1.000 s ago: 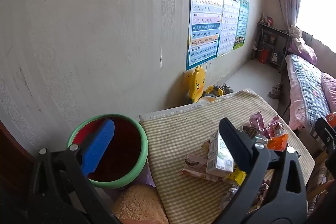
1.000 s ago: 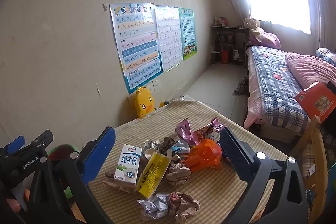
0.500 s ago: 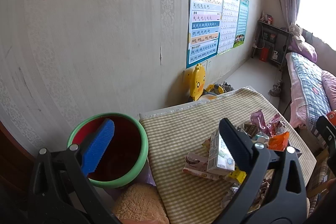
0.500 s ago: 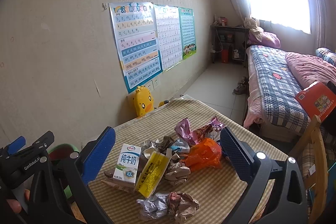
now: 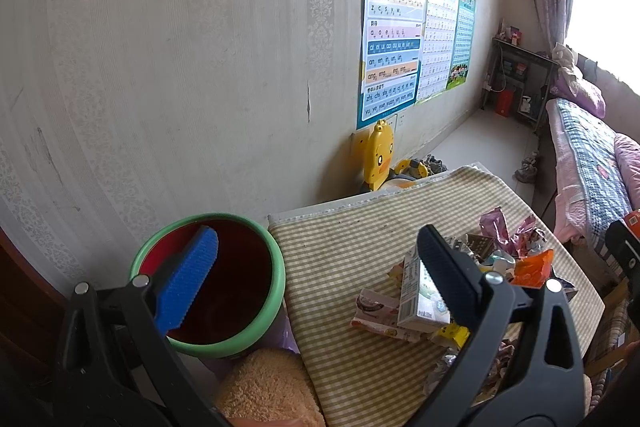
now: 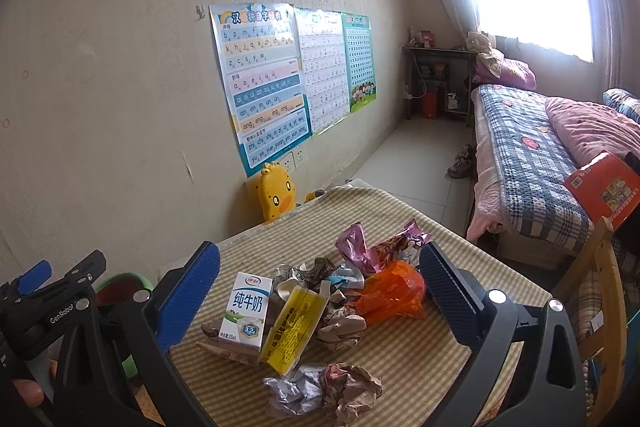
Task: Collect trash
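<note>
Between my right gripper's (image 6: pixel 318 287) spread fingers, at lower centre of the right wrist frame, nothing is held; both pads stand wide apart and clear of the table. My left gripper (image 5: pixel 316 275) is likewise spread and empty, its blue pad (image 5: pixel 188 277) overlapping the mouth of the green-rimmed bin (image 5: pixel 276 291) at lower left of the left wrist frame.

Outward from the right fingers, the trash lies heaped on the checked tablecloth (image 6: pixel 384 215): a milk carton (image 6: pixel 246 309) upright at the left of the pile, a yellow box (image 6: pixel 294 327) leaning just beside it, an orange wrapper (image 6: pixel 390 293) to the right, pink foil wrappers (image 6: pixel 372 241) behind, crumpled paper and foil (image 6: pixel 320 387) nearest the lower edge.

Assessment: the bin interior, as far as visible, shows dark and I can make out no trash in it. I judge collection not yet begun; every piece remains on the table, and the whole pile is left to move into the bin
</note>
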A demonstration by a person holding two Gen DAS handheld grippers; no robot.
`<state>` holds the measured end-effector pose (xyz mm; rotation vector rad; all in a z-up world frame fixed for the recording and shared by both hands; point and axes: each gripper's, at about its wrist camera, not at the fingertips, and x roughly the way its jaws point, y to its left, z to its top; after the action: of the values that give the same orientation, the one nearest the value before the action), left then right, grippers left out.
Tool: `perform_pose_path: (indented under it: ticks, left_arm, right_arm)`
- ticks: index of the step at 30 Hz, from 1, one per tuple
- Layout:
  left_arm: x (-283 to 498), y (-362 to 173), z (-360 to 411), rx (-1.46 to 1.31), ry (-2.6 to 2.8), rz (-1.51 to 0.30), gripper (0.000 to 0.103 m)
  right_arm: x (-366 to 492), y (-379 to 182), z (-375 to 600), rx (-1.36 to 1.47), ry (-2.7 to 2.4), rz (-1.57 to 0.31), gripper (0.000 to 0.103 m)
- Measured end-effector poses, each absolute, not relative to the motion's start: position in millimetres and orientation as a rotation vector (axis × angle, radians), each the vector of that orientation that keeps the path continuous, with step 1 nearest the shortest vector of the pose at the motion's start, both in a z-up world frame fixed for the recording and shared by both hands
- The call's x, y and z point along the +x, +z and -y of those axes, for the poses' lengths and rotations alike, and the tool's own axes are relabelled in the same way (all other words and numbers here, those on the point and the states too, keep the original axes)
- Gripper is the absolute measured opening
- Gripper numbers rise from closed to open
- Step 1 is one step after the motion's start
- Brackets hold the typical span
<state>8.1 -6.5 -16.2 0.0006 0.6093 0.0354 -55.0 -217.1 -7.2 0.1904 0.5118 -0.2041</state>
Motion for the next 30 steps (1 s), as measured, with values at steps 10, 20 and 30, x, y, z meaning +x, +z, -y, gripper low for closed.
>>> perform_pose_path:
  ticks: [10, 20, 30]
  left_arm:
    - [10.4, -18.9, 3.8, 0.003, 0.037, -0.614, 0.098]
    - [9.9, -18.9, 3.6, 0.004, 0.037, -0.615, 0.098]
    - [10.2, -18.7, 3.7, 0.006, 0.038, -0.616, 0.098]
  right_arm:
    - [-54.6, -8.1, 216.3, 0.192, -0.202, -0.514, 0.095]
    - [-54.2, -8.0, 215.7, 0.192, -0.201, -0.516, 0.095]
    - [-53.7, -9.5, 214.5, 0.196, -0.199, -0.519, 0.095]
